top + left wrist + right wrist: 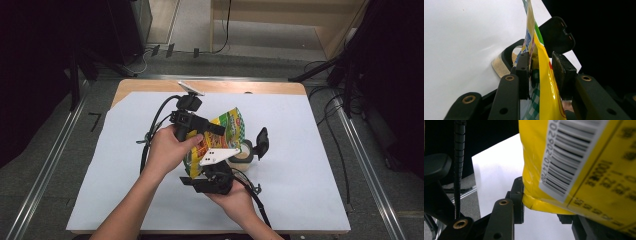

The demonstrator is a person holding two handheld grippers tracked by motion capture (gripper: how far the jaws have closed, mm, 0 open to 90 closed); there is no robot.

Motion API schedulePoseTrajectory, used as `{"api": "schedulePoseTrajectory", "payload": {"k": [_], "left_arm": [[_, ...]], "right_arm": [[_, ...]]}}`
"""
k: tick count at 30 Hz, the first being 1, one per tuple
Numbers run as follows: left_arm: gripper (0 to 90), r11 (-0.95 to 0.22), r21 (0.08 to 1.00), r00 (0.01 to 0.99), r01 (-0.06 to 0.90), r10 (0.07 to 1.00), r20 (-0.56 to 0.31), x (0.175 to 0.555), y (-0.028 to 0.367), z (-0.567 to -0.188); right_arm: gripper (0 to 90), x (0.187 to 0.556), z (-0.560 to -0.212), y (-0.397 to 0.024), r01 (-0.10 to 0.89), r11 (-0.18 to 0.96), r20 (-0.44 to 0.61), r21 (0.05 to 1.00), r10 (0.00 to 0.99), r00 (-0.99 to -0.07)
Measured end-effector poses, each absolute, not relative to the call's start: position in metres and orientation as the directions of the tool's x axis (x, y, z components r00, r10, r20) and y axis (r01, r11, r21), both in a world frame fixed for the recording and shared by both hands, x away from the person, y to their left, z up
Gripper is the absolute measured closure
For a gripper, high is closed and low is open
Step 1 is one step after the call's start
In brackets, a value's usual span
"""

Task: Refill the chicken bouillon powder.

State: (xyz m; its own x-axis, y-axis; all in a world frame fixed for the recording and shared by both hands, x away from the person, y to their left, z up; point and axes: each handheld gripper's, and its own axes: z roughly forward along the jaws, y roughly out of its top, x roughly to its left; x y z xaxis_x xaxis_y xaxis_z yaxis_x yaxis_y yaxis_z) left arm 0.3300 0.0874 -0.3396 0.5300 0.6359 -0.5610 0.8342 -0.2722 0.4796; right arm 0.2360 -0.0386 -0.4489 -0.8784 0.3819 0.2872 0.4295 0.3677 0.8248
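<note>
A yellow and green snack bag point(231, 125) hangs above the white-covered table point(310, 165), held between both grippers. My left gripper point(220, 129) comes in from the left, and in the left gripper view point(540, 60) both pads press on the bag point(545, 82), seen edge-on. My right gripper point(202, 167) takes the bag's lower end from below. The right gripper view point(544, 202) has the bag's yellow corner with a barcode point(579, 157) against the left pad point(517, 197); the bag hides the other pad.
A round black-rimmed holder with a tan inside point(242, 156) and an upright black flap point(261, 142) sits on the table just right of the bag; it lies behind the bag in the left gripper view point(507, 56). Cables trail from both grippers. Dark stands flank the table.
</note>
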Motion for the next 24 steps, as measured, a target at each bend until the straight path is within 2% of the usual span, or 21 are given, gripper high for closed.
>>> {"api": "schedulePoseTrajectory", "payload": {"k": [24], "left_arm": [[68.4, -0.25, 0.472, 0.511, 0.845, 0.637, -0.577, 0.3345, 0.0944, -0.3403]], "right_arm": [[65.6, 0.236, -0.4449, -0.0393, 0.425, 0.373, 0.288, 0.824, 0.371, -0.883]]}}
